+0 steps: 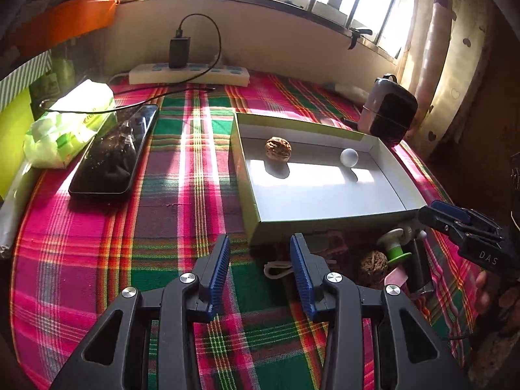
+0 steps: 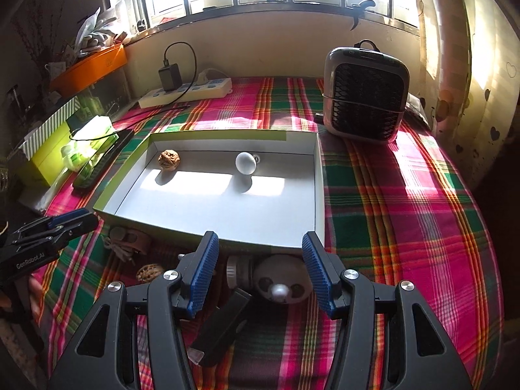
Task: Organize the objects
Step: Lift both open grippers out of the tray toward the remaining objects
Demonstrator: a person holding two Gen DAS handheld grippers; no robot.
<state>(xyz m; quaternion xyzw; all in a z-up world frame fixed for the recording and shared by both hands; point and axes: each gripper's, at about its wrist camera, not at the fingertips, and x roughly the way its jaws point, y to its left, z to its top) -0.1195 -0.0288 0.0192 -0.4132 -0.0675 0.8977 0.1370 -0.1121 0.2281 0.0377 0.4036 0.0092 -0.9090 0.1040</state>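
Observation:
A shallow white box (image 1: 325, 201) (image 2: 227, 211) lies on the plaid cloth. It holds a walnut (image 1: 278, 149) (image 2: 169, 160) and a white ball (image 1: 349, 157) (image 2: 245, 162). Small items lie in front of its near wall: a second walnut (image 1: 373, 266) (image 2: 149, 273), a green spool (image 1: 395, 247), a black block (image 1: 419, 269) (image 2: 224, 325), a round white panda-faced piece (image 2: 281, 279) and a beige cord (image 1: 276, 269). My left gripper (image 1: 260, 260) is open over bare cloth, left of these items. My right gripper (image 2: 260, 266) is open above the panda piece, touching nothing.
A black phone (image 1: 113, 156) and a tissue pack (image 1: 71, 123) lie at the left. At the back under the window sits a power strip (image 1: 188, 73) with a charger. A small fan (image 2: 365, 97) stands at the back right. The cloth right of the box is bare.

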